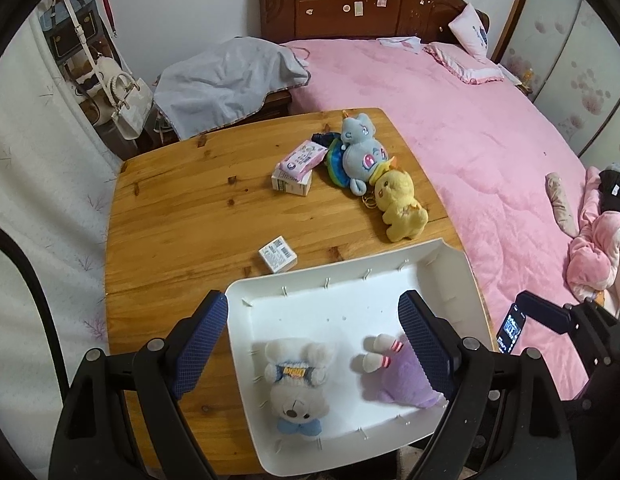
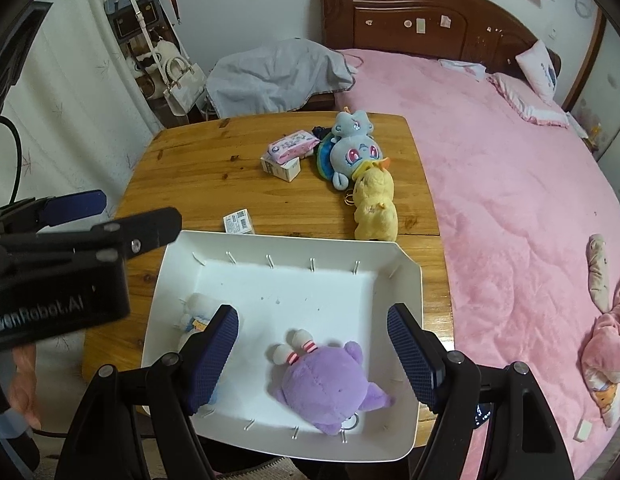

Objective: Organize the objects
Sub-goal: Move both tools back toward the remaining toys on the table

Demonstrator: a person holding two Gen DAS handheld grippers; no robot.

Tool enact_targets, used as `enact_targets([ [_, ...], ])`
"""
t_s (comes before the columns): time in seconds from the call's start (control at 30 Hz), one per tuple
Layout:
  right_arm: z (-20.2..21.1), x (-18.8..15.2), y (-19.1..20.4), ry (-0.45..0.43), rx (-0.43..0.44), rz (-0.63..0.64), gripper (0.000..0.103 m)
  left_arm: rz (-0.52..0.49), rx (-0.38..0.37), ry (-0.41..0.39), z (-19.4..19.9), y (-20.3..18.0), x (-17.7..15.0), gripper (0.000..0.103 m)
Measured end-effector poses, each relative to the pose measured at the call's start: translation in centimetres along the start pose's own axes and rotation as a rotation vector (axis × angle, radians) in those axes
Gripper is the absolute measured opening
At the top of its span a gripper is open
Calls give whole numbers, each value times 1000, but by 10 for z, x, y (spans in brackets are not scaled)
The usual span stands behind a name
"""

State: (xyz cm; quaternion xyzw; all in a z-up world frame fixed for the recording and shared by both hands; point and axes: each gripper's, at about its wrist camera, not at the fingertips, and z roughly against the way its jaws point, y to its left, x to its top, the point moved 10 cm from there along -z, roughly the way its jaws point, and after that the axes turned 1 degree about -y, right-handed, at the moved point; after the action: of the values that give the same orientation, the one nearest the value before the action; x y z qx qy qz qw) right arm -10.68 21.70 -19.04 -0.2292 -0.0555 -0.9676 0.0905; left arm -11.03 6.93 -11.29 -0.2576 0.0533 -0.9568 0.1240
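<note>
Both tongs hang over the white tray (image 1: 393, 280) at the table's near edge. Left gripper (image 1: 313, 344) stands wide, nothing between its pads. Right gripper (image 2: 313, 356) likewise wide and empty.

In the tray: white bear (image 1: 296, 384) lying beside purple plush (image 2: 325, 388), apart, not touching.

Beyond the tray's far rim, small white box (image 1: 278, 257) just beside it. Farther on the wooden table (image 1: 182, 208): yellow chick (image 1: 399, 204) touching blue pony (image 1: 359, 152); a key ring lies between them. Pink tissue pack (image 1: 302, 160) rests on another carton (image 1: 292, 185).

Judgement: the plush looks light, soft and squashy; pinch across the body's middle. The chick is likely nearest to take. The pony crowds its head and the ring may snag. The cartons look stiff and light; grip their flat sides.

Pink bed (image 2: 509, 184) lies behind.
</note>
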Motion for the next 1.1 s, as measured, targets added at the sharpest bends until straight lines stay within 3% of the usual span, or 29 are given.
enact_targets([
  [0.17, -3, 4, -8, -1, 3, -18, 78, -24, 22, -21, -2, -1, 13, 89],
  [0.47, -13, 22, -18, 2, 54, -71, 78, -43, -44, -43, -6, -14, 53, 89],
  [0.7, -20, 45, -34, -17, 50, -90, 78, -132, 7, -78, -17, -21, 85, 89],
  [0.97, -39, 74, -60, -33, 28, -117, 78, -247, 70, -55, -50, -31, 112, 89],
  [1.1, -56, 82, -72, -21, 18, -132, 78, -251, 51, -16, -71, -34, 126, 89],
])
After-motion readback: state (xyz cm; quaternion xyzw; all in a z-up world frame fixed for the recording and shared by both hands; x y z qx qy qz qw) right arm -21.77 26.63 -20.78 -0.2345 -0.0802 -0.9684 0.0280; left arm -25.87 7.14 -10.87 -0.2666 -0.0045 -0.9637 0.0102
